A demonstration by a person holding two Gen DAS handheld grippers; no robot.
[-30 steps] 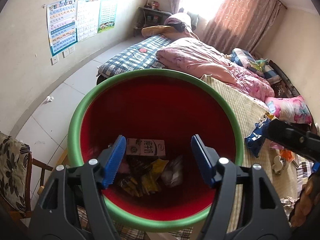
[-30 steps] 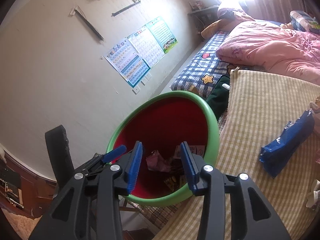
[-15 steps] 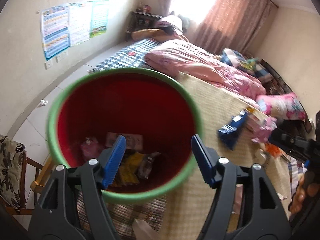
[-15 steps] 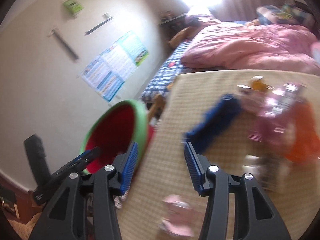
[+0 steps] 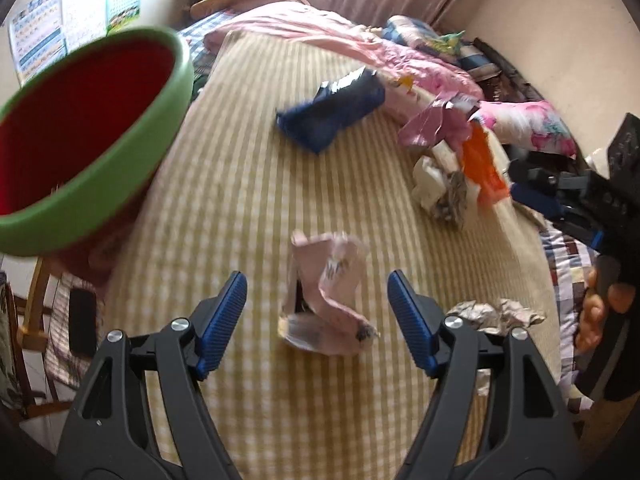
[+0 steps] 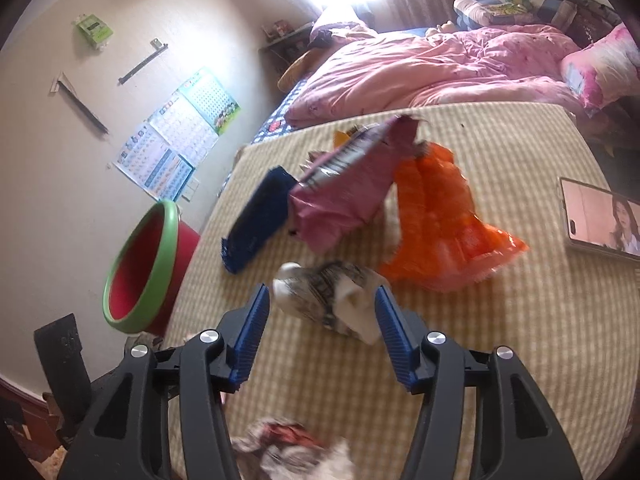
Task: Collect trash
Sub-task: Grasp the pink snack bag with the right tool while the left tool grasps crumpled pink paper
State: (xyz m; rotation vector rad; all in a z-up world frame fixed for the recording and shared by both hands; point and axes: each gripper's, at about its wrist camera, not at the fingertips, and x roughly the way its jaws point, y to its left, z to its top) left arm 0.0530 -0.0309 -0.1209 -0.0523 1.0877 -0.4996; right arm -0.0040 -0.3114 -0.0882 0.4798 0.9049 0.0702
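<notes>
Both grippers are lining up on trash lying on the checked mat (image 5: 248, 168); nothing is gripped yet.

Left gripper (image 5: 318, 316): jaws apart and empty, having just been opening wider. It's angling steeply down at the crumpled pink wrapper (image 5: 326, 304), which is sitting mid-mat toward the near edge, framed between the pads (image 5: 224, 320) but below them, not touching. To do this well I'm thinking: drop straight onto the wrapper's raised fold, straddle it, close only once both pads are flanking it. It's light and springy, so a shallow pinch will probably slip.

Right gripper (image 6: 320, 332): jaws also apart and empty, just been opening. It's tilting down over the white-and-grey crumpled packet (image 6: 332, 296), near the mat's middle, just in front of the orange bag (image 6: 440, 232) and pink bag (image 6: 344, 196). The blue bag (image 6: 260, 220) is lying toward the mat's left edge. I'm keeping clear of the phone (image 6: 596, 216) at the right edge; that's not trash.

Red bin with green rim (image 6: 148, 264) is standing off the mat's left edge, so each load has to be carried across to it.
</notes>
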